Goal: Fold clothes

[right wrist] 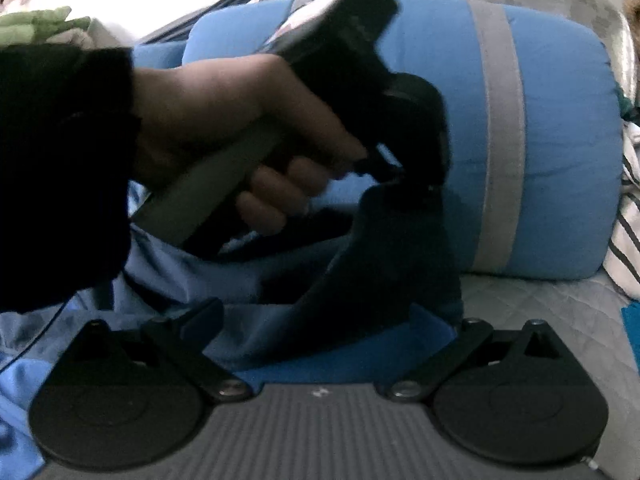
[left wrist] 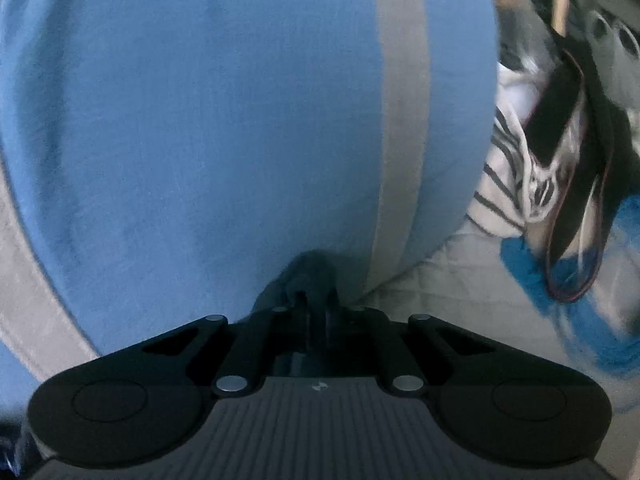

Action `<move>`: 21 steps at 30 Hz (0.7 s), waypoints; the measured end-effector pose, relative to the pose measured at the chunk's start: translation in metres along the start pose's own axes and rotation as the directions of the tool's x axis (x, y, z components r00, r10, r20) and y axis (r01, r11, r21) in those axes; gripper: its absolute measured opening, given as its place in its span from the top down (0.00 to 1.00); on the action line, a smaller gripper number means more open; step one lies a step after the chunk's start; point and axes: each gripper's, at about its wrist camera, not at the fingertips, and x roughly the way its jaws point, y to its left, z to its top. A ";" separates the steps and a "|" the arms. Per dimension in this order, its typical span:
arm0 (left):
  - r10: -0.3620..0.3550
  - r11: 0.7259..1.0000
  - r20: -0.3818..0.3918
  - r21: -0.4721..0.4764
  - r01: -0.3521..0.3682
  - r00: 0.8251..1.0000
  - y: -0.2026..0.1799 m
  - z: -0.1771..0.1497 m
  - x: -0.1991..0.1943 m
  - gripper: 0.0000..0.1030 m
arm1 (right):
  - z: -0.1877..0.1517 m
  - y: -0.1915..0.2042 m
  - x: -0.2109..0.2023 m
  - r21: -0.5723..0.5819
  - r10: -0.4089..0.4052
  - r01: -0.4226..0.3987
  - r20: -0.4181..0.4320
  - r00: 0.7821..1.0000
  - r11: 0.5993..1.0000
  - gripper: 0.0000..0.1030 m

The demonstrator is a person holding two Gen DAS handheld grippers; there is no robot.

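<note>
In the left wrist view my left gripper [left wrist: 310, 292] is shut on a pinch of dark blue cloth [left wrist: 310, 270], close in front of a blue pillow [left wrist: 200, 120]. In the right wrist view the same left gripper [right wrist: 408, 188], held by a hand, lifts a corner of the blue garment [right wrist: 384, 264] off the bed. The rest of the garment [right wrist: 180, 276] lies crumpled at the left. My right gripper [right wrist: 332, 320] is open, its fingers spread to either side of the garment's lower edge, holding nothing.
The blue pillow [right wrist: 552, 140] with a grey stripe [right wrist: 500, 140] lies across the back of the grey quilted bed [right wrist: 540, 312]. A striped white garment [left wrist: 504, 176] and dark clothes [left wrist: 572, 160] are piled at the right. Green cloth [right wrist: 40, 24] sits far left.
</note>
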 end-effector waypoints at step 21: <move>-0.164 0.986 -0.037 -0.025 0.163 0.986 0.021 -0.028 -0.090 0.27 | -0.012 -0.039 0.005 0.198 0.060 -0.046 -0.067 0.996 0.979 0.00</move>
